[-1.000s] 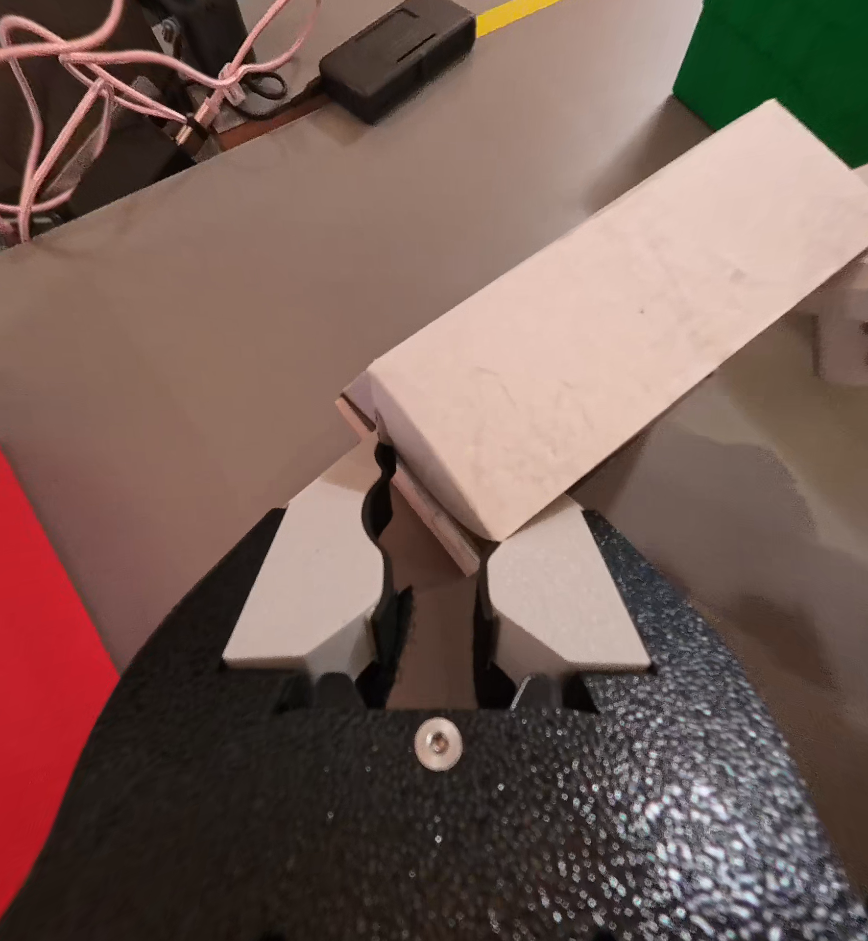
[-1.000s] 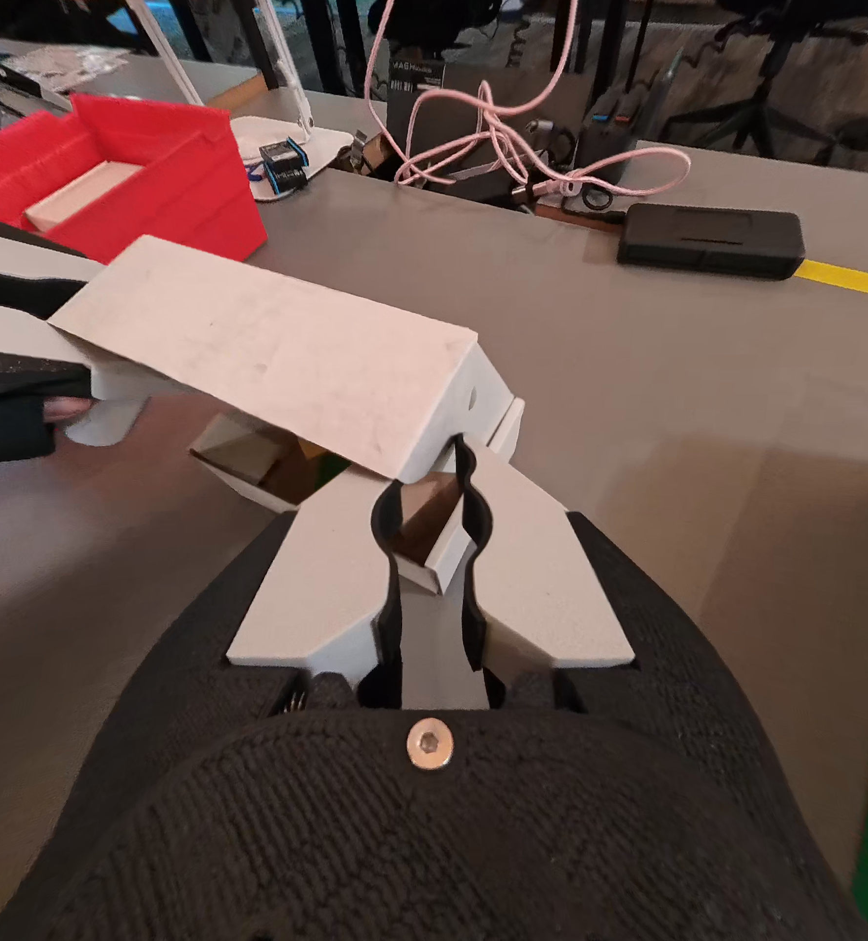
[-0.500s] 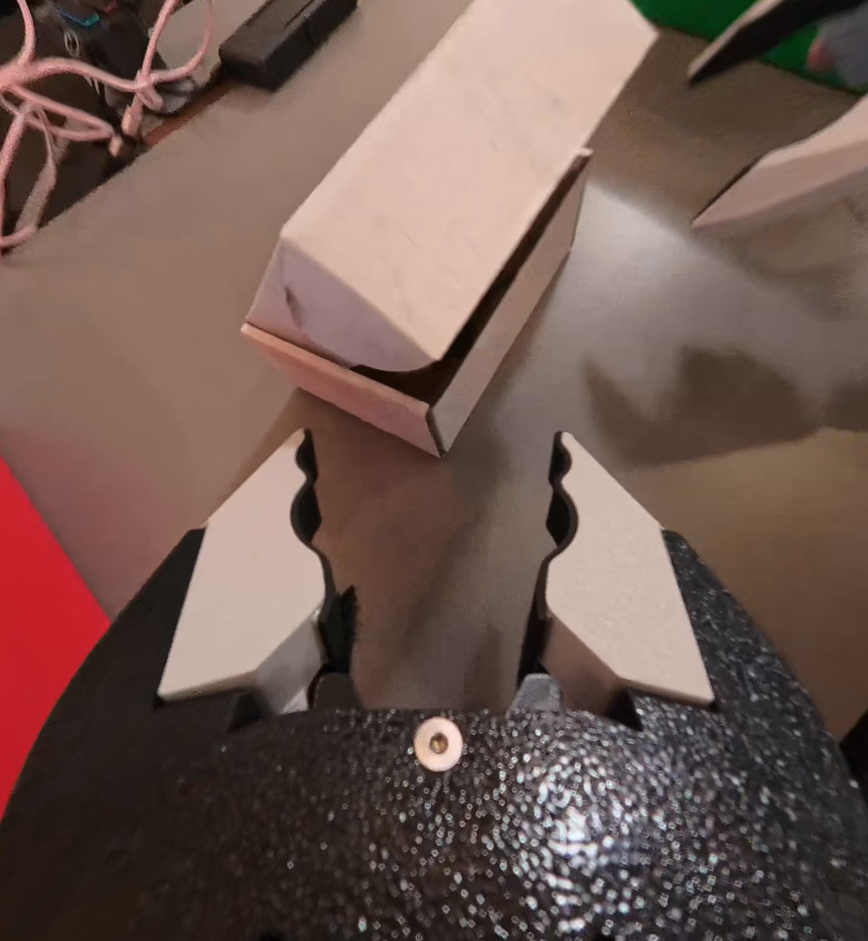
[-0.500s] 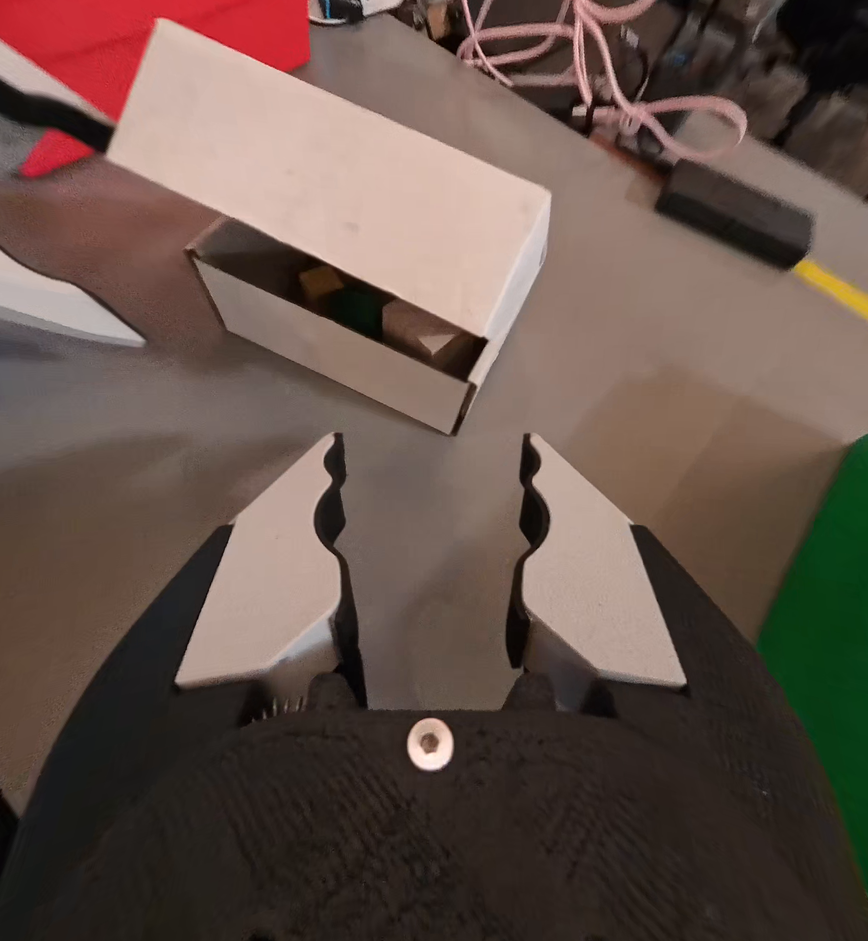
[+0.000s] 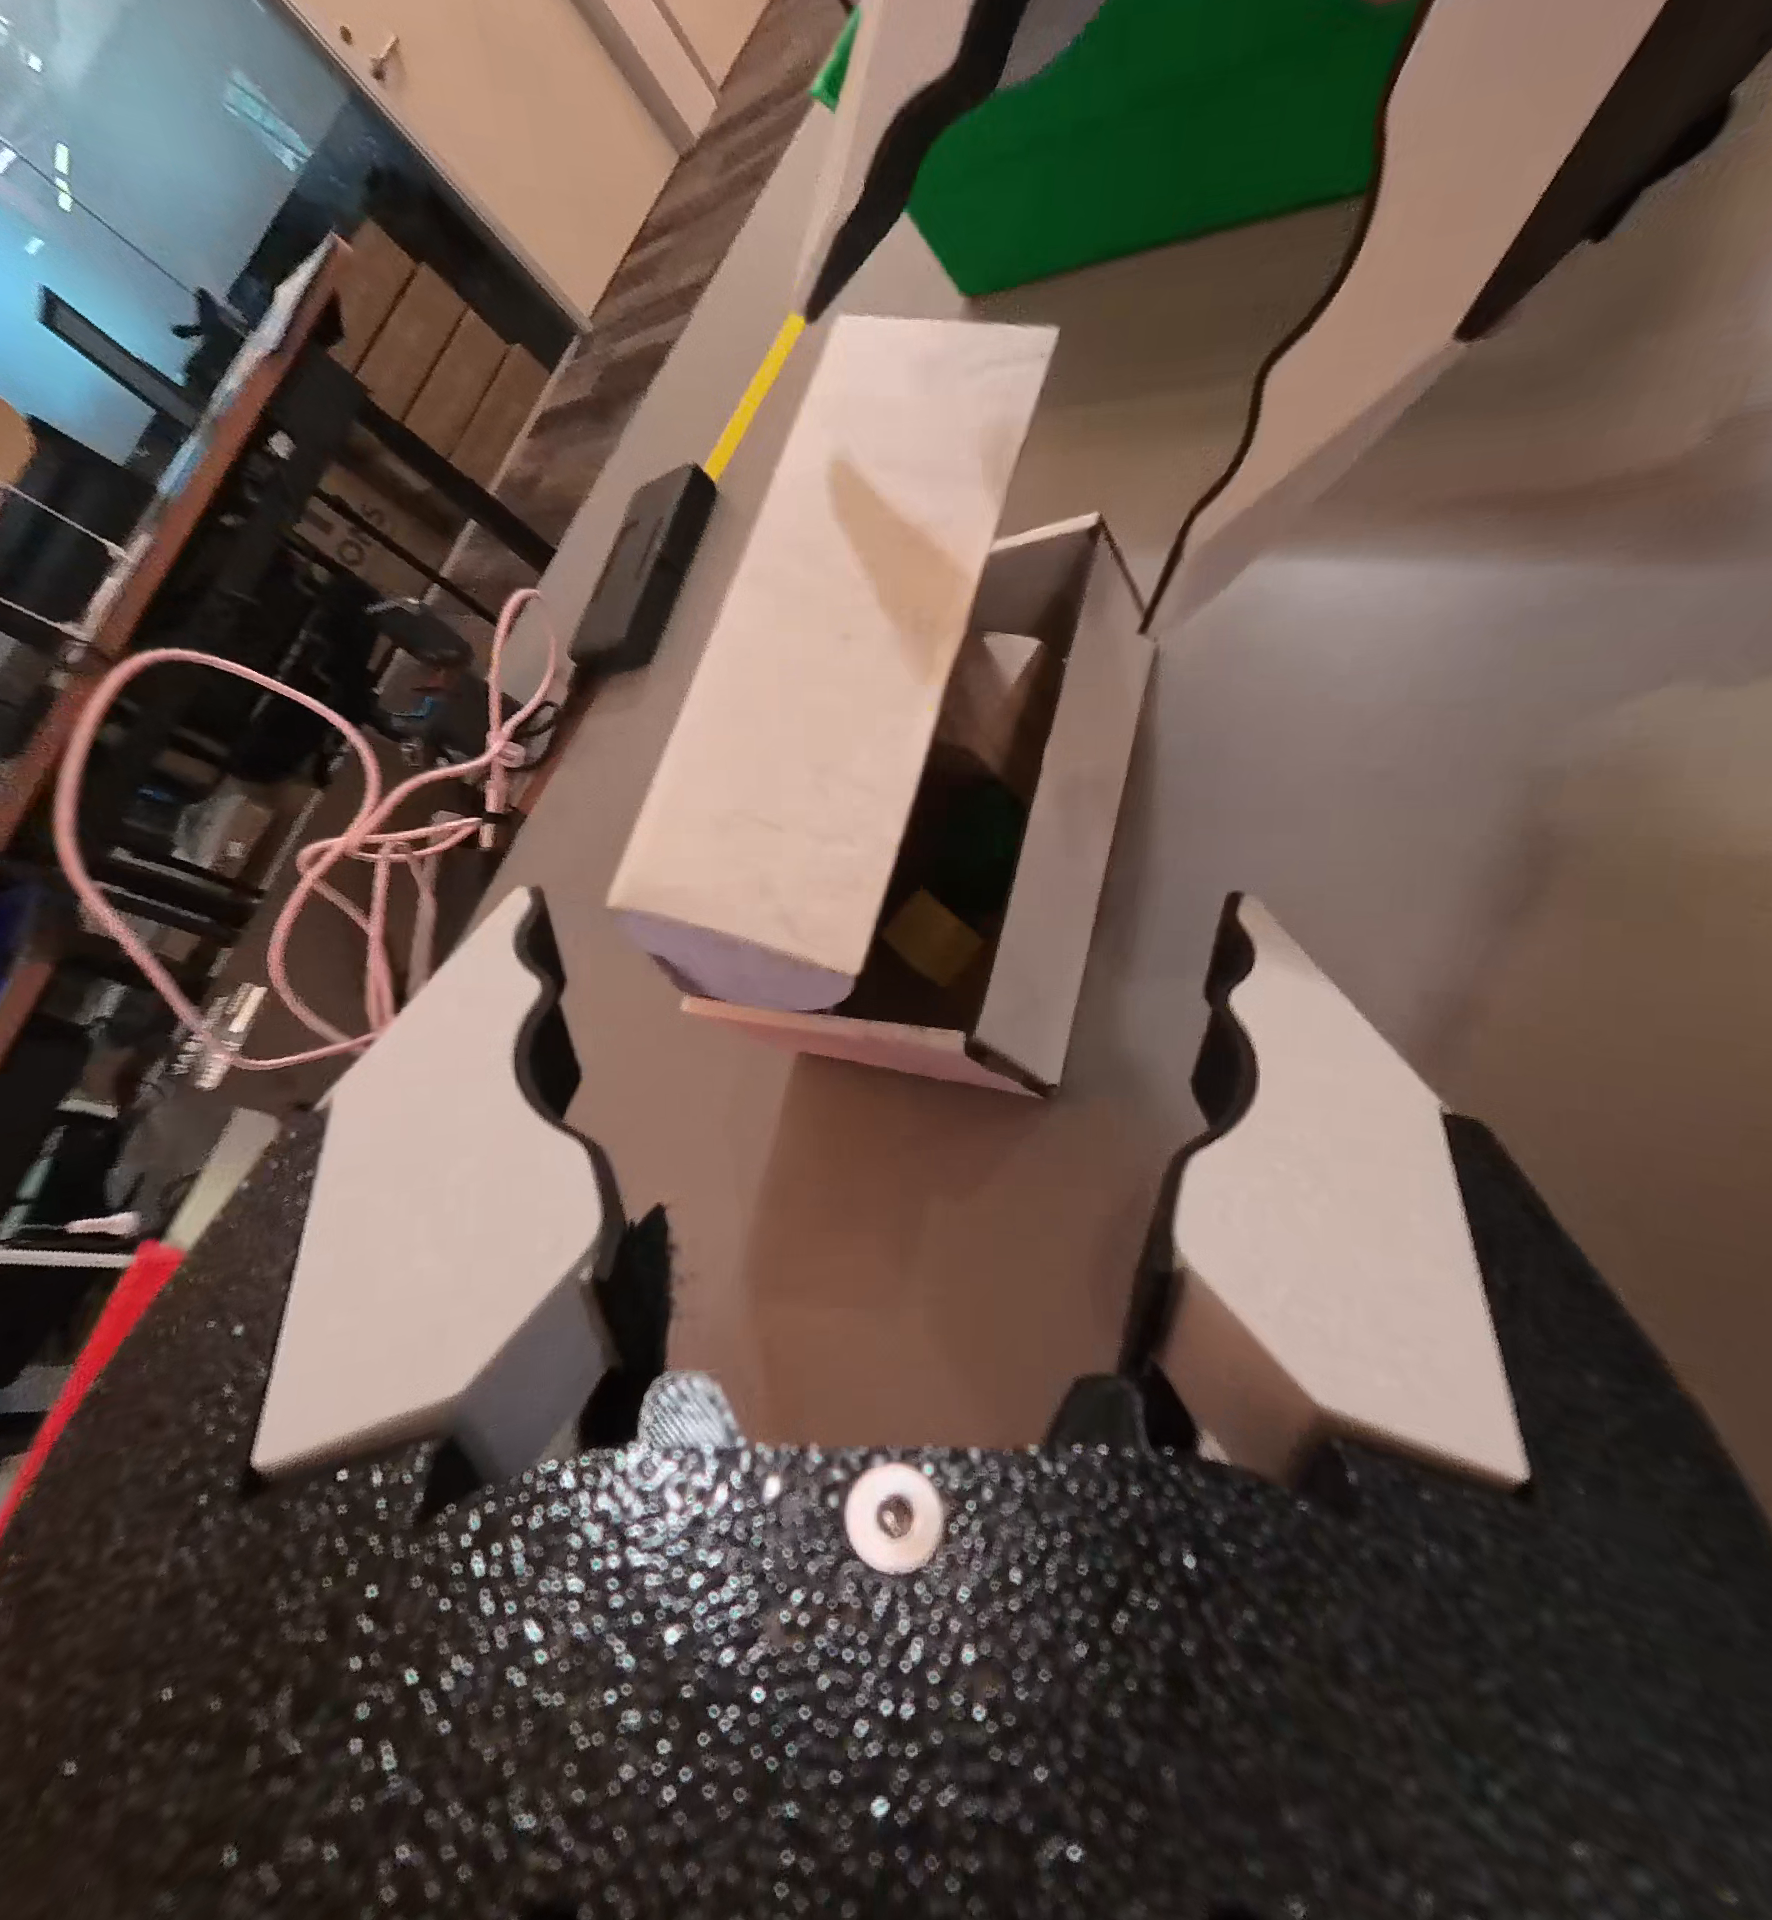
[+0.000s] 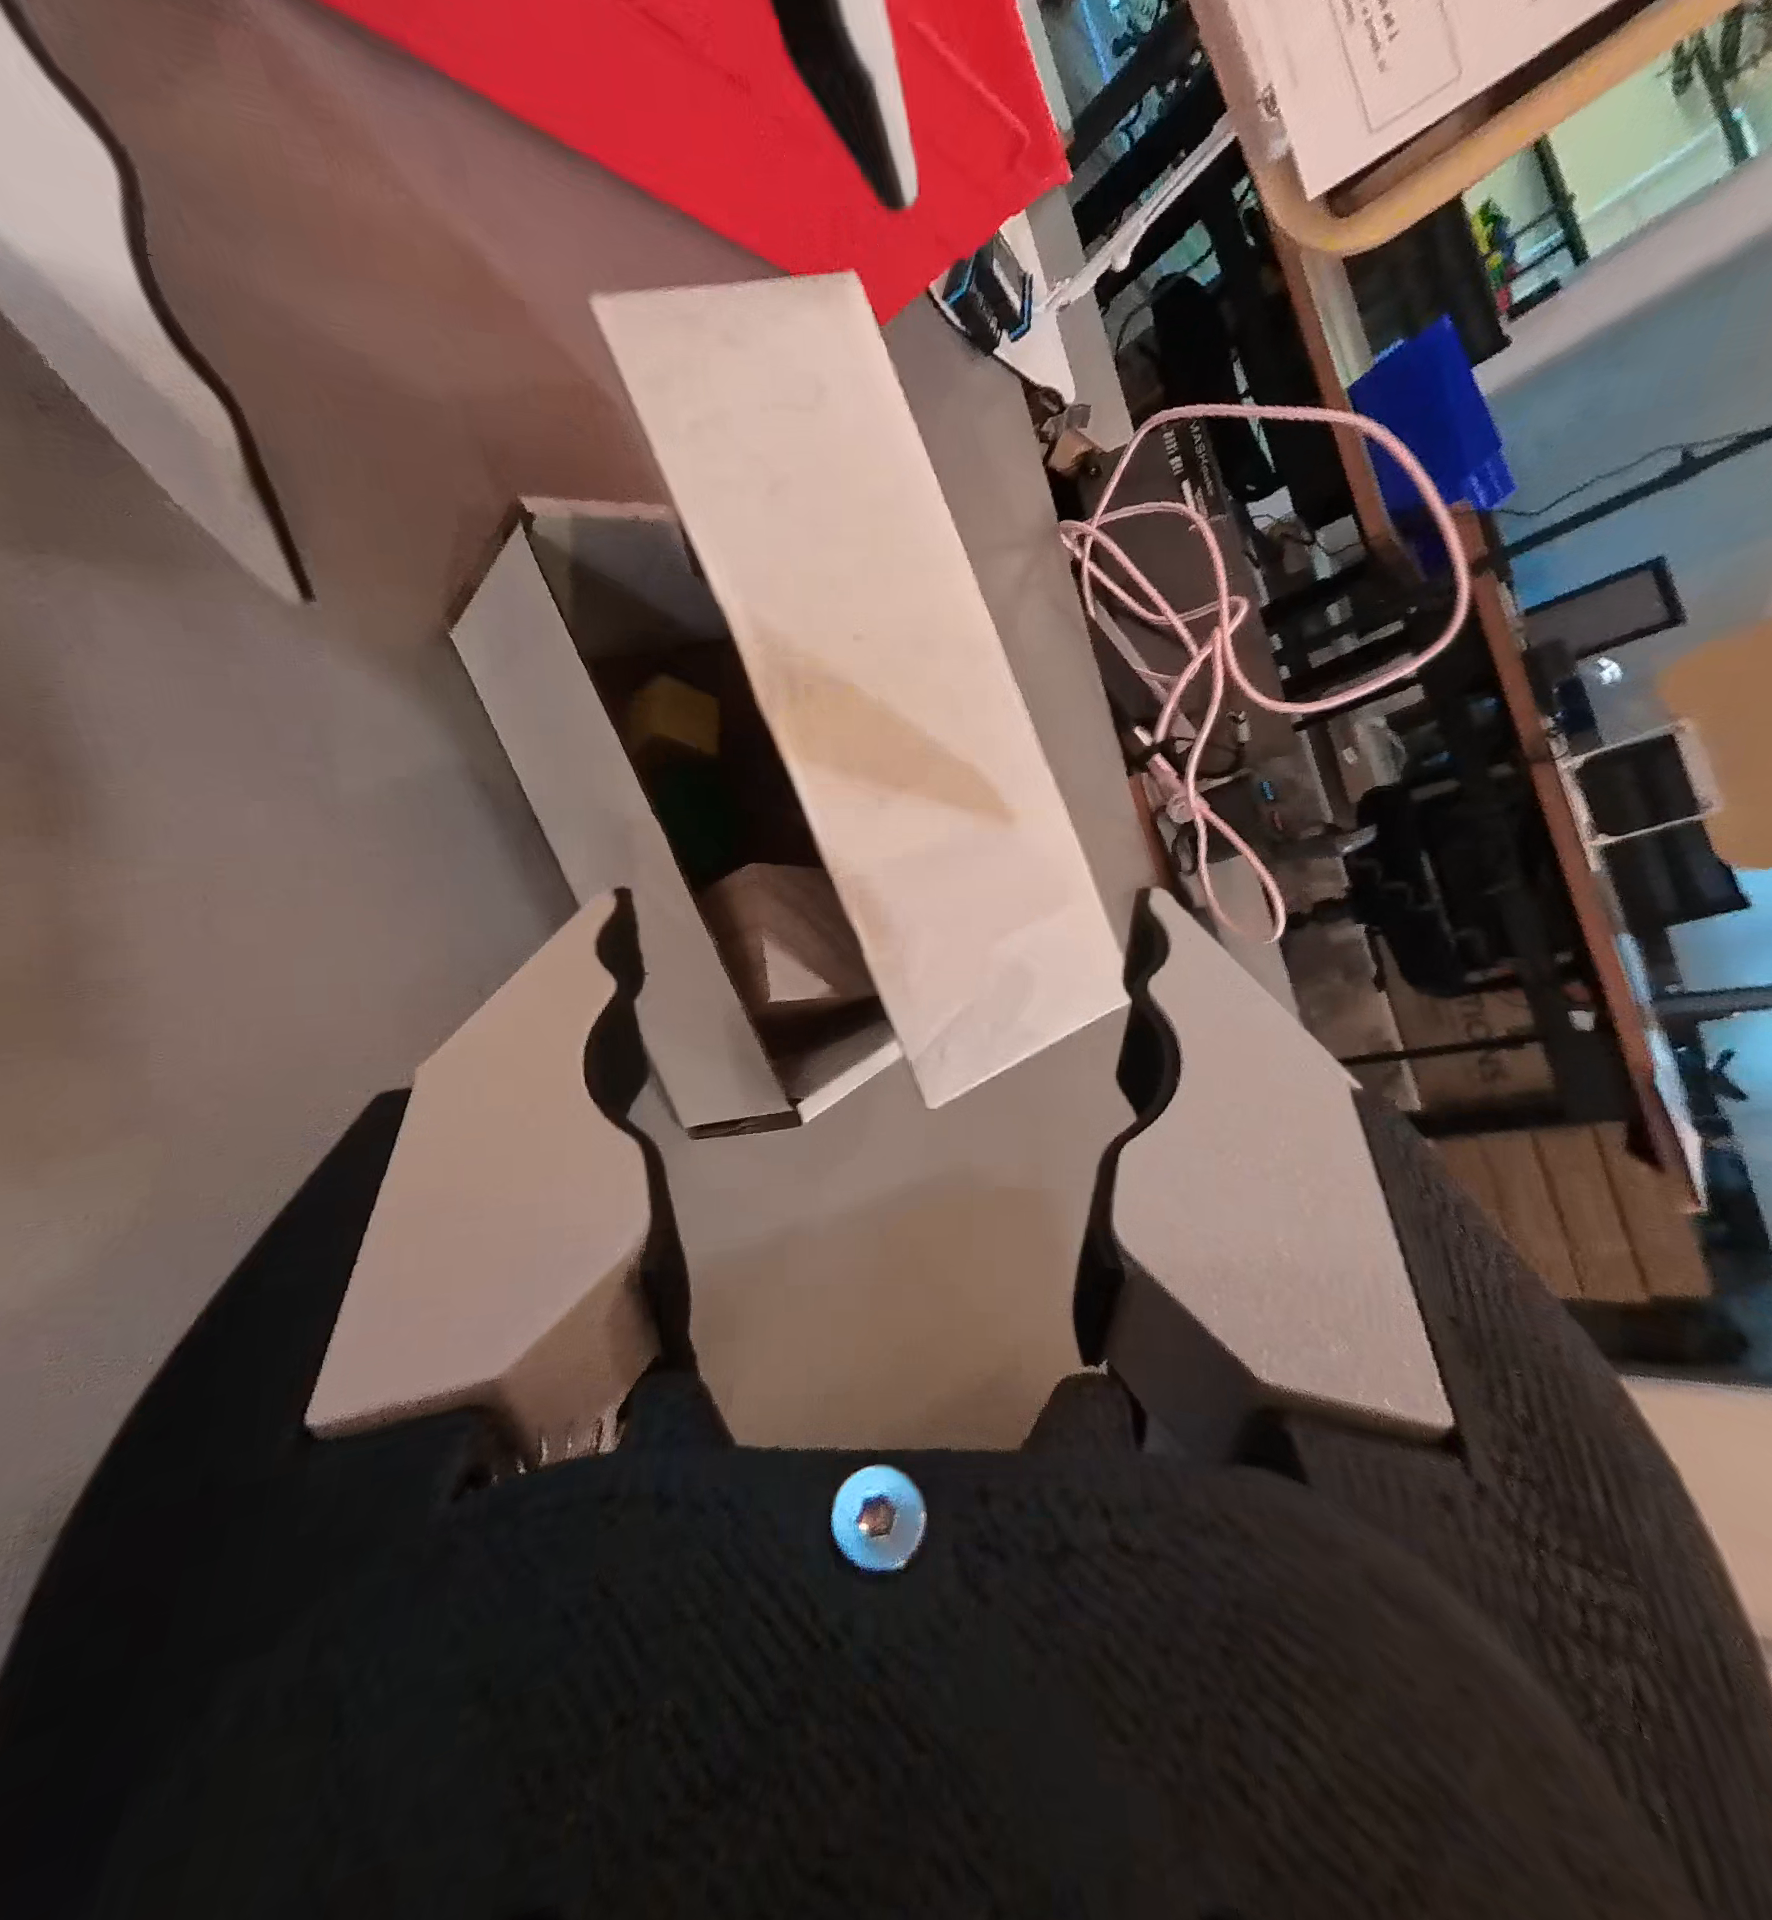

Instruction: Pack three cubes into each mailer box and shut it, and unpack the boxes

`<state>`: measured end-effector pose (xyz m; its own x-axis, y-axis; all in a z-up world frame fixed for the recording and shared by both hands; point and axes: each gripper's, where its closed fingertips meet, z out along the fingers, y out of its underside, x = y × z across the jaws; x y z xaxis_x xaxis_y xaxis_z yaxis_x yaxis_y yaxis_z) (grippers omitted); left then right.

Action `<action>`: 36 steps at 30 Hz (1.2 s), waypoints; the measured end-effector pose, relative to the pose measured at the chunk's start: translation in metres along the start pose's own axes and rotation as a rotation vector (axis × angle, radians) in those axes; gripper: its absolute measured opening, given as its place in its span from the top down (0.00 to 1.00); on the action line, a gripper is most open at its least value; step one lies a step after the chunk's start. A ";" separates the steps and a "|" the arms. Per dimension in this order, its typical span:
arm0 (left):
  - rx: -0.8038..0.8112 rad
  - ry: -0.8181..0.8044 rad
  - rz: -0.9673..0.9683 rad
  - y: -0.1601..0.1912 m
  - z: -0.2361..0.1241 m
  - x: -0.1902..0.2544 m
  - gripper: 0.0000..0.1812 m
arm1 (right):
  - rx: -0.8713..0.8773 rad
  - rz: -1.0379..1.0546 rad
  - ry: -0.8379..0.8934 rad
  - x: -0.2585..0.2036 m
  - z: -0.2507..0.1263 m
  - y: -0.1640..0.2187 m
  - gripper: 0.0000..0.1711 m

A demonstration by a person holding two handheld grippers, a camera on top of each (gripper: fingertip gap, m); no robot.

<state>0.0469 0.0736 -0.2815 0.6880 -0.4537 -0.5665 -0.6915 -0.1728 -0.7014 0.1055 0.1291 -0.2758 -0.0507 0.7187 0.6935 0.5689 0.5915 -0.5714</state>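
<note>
Both grippers wide and empty over a half-open box.

The box (image 5: 1048, 790) sits mid-frame on the grey surface (image 5: 1484, 831), lid (image 5: 840, 665) ajar, with yellow (image 5: 929, 940), green (image 5: 975, 831) and wood (image 5: 1007, 675) cubes inside. Left gripper (image 5: 882, 997) and right gripper (image 6: 887, 987) touch nothing.

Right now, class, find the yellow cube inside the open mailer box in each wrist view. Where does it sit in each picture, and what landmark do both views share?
Left wrist view: the yellow cube lies at the near end of the mailer box, just above picture centre.
Right wrist view: it lies towards the box's far end, upper left of centre.
Shared landmark: the pink cable beside the box's raised lid.
</note>
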 end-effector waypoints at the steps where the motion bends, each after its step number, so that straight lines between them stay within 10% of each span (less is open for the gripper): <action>1: 0.005 -0.018 0.016 -0.003 -0.004 -0.003 0.33 | 0.014 -0.001 -0.002 0.003 -0.002 -0.003 0.45; 24: -0.060 0.157 0.044 0.027 0.014 0.041 0.54 | -0.094 0.036 -0.178 -0.048 0.002 0.036 0.54; 36: -0.006 0.147 0.263 0.037 0.017 0.026 0.40 | -0.088 -0.186 -0.076 -0.045 0.020 0.040 0.41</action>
<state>0.0427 0.0705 -0.3297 0.4459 -0.6055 -0.6592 -0.8435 -0.0377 -0.5359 0.1147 0.1276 -0.3390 -0.2210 0.6275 0.7466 0.6130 0.6848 -0.3941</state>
